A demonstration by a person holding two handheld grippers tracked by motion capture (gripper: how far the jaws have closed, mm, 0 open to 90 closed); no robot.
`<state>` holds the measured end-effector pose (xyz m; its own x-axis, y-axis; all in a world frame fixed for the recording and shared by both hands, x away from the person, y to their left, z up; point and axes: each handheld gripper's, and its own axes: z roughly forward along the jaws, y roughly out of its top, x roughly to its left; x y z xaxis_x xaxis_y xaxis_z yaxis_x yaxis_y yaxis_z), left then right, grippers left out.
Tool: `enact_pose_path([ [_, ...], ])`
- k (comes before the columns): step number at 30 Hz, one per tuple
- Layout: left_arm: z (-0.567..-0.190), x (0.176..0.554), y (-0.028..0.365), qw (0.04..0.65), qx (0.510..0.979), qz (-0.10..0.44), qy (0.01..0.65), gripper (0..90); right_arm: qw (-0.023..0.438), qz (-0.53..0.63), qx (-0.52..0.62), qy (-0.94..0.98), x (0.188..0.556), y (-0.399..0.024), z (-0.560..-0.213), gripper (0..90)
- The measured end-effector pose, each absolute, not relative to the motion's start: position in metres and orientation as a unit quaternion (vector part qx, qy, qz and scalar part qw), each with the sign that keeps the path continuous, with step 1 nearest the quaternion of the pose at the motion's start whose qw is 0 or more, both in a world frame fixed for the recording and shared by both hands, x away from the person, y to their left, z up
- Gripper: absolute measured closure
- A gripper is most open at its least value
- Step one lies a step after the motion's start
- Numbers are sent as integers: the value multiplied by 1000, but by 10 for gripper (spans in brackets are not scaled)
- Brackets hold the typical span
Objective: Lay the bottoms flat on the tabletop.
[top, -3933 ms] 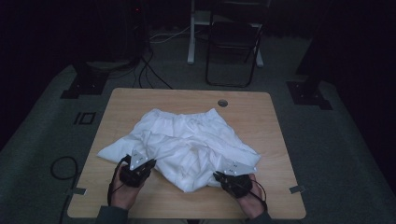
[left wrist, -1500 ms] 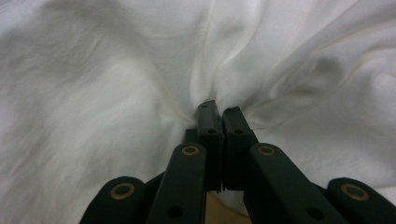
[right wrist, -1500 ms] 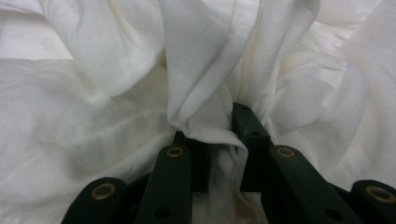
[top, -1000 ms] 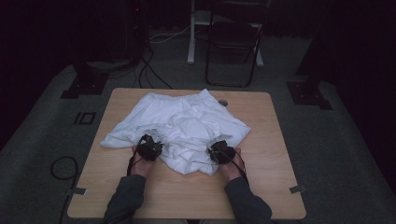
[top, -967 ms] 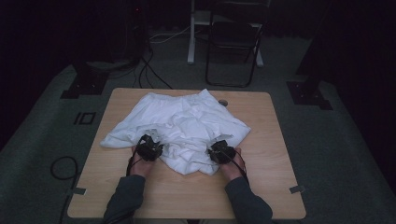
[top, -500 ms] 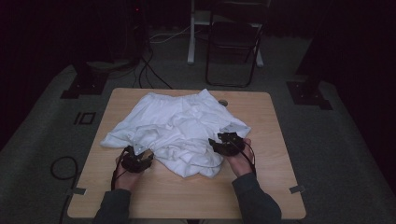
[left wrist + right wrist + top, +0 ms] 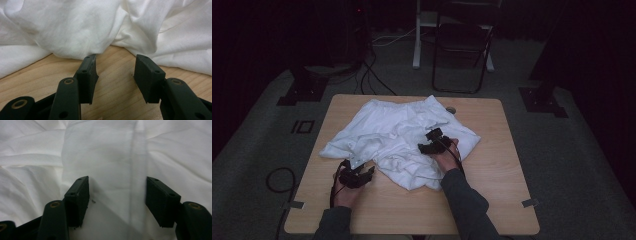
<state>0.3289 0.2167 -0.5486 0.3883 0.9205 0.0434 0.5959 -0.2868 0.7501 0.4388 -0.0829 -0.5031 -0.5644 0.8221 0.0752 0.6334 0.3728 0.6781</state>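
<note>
— Wooden table (image 7: pixel 492 200) first, then: what sits nearest the person's edge?

— Bare wood, and the two forearms coming in over it. The left gripper (image 7: pixel 357 176) rests low on the table, just off the near left edge of the white cloth (image 7: pixel 397 140). Its jaws have just been opening and now stand apart with only wood grain between them.

— Is the cloth touching that gripper?

— Seen from the left gripper view, the tip of one jaw meets the rounded fold of the cloth (image 7: pixel 82 32), or comes right up against it; the other jaw ends just short of the fabric. Nothing is pinched.

— And the right one?

— Farther in. The right gripper (image 7: pixel 432 142) is over the cloth's right half, hand behind it. Its jaws have also just been opening; they stand wide. In the right gripper view they lie on or just above the cloth (image 7: pixel 105 157), a flat fold and a seam running between them, the pads not pressing on it.

— How does the cloth lie overall?

— Crumpled, spread over the middle and far part of the table, reaching close to the far edge. Beyond the table stand a dark folding chair (image 7: pixel 462 45) and cables (image 7: pixel 372 75) on the grey floor.
</note>
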Motion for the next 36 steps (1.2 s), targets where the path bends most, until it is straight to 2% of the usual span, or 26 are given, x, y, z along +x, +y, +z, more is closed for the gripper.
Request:
enact_pose_path([
  [2, -549, 328, 216, 332, 763, 247, 496, 526, 131, 329, 434, 828, 440, -75, -508, 462],
  [5, -549, 328, 215, 329, 765, 251, 494, 526, 138, 310, 416, 844, 436, -71, -512, 716],
  [7, -549, 327, 214, 328, 763, 253, 495, 526, 141, 317, 413, 842, 430, -74, -509, 811],
  [9, -549, 327, 214, 328, 763, 254, 495, 526, 151, 329, 406, 839, 421, -80, -506, 856],
  [20, -549, 326, 213, 327, 763, 258, 495, 526, 228, 337, 430, 806, 361, -136, -489, 876],
  [36, -549, 325, 212, 325, 762, 262, 495, 526, 252, 314, 507, 762, 270, -241, -507, 868],
])
